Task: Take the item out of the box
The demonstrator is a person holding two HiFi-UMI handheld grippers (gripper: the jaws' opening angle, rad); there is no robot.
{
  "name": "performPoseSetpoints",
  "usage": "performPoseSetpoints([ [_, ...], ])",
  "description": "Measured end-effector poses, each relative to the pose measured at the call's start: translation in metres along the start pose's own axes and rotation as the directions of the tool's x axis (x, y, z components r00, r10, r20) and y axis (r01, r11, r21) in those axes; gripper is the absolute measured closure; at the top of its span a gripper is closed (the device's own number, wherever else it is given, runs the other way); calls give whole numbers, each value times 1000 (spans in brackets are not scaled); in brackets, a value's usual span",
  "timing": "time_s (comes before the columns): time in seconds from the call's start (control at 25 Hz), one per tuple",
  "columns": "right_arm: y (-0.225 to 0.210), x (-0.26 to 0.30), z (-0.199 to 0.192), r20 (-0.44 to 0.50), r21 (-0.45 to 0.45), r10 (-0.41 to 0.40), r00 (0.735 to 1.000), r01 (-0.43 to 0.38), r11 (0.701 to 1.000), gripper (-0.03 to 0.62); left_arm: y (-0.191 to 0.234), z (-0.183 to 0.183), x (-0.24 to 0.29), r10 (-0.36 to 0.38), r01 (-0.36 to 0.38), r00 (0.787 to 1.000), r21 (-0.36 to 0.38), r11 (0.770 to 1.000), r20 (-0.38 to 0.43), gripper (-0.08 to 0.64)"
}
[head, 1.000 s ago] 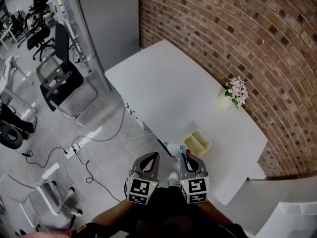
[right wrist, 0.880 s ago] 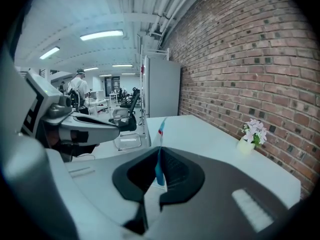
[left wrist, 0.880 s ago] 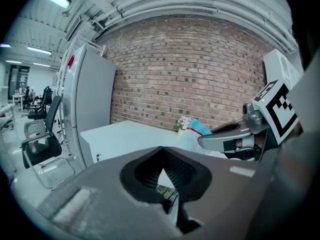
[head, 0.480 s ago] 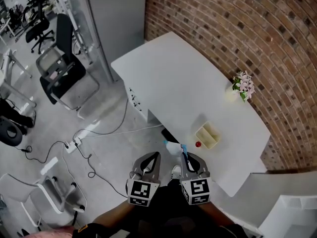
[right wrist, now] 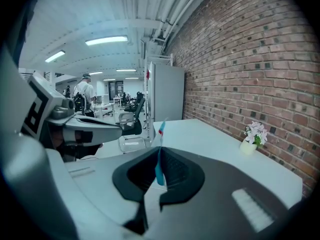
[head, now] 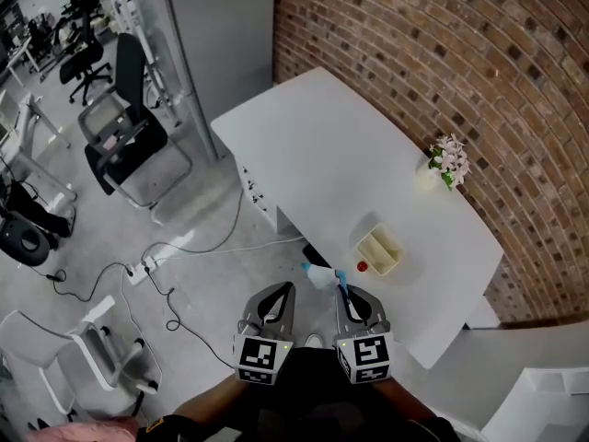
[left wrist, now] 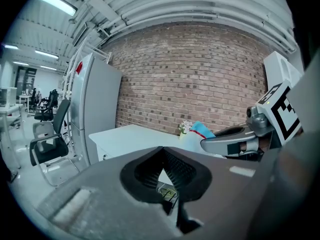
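Note:
A small cream open box [head: 379, 249] stands near the table's front edge, with a small red thing [head: 362, 266] on the table just beside it. My right gripper [head: 342, 289] is shut on a thin, flat blue-and-white packet [head: 318, 274], held off the table's edge over the floor. In the right gripper view the packet [right wrist: 159, 156] stands edge-on between the closed jaws, a red stripe near its top. My left gripper [head: 283, 289] hangs beside it, shut and empty. In the left gripper view the packet [left wrist: 202, 130] shows past the right gripper.
The white table [head: 322, 155] runs along a brick wall [head: 442, 53]. A small vase of pale flowers [head: 444, 164] stands at the wall side. Cables [head: 184, 256] lie on the floor to the left, with office chairs [head: 129, 141] further back.
Both grippers have drawn back a little from the table, the right one still holding the packet. The red thing beside the box has come into sight.

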State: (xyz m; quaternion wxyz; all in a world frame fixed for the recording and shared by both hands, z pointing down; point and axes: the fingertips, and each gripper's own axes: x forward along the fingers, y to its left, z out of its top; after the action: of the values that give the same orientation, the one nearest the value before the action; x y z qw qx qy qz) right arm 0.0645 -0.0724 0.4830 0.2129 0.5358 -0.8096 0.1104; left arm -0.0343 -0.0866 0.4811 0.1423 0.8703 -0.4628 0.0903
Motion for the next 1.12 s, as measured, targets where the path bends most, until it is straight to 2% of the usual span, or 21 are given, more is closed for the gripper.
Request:
performPoseSetpoints([
  [0.36, -11, -44, -16, 41, 46, 57, 998, -59, 997, 589, -46, -9, -21, 52, -51, 999, 38, 998, -16, 555],
  [0.6, -7, -63, -33, 38, 25, 104, 994, -105, 994, 591, -67, -15, -37, 92, -92, 996, 35, 995, -15, 555],
  [0.84, 2, -73, -50, -7, -18, 160, 987, -161, 987, 591, -73, -28, -40, 125, -124, 992, 38, 992, -30, 555],
  [1.12, 7, -71, -44, 5, -27, 181, 983, -181, 983, 591, -70, -22, -40, 133, -132, 991, 39, 990, -21, 555],
])
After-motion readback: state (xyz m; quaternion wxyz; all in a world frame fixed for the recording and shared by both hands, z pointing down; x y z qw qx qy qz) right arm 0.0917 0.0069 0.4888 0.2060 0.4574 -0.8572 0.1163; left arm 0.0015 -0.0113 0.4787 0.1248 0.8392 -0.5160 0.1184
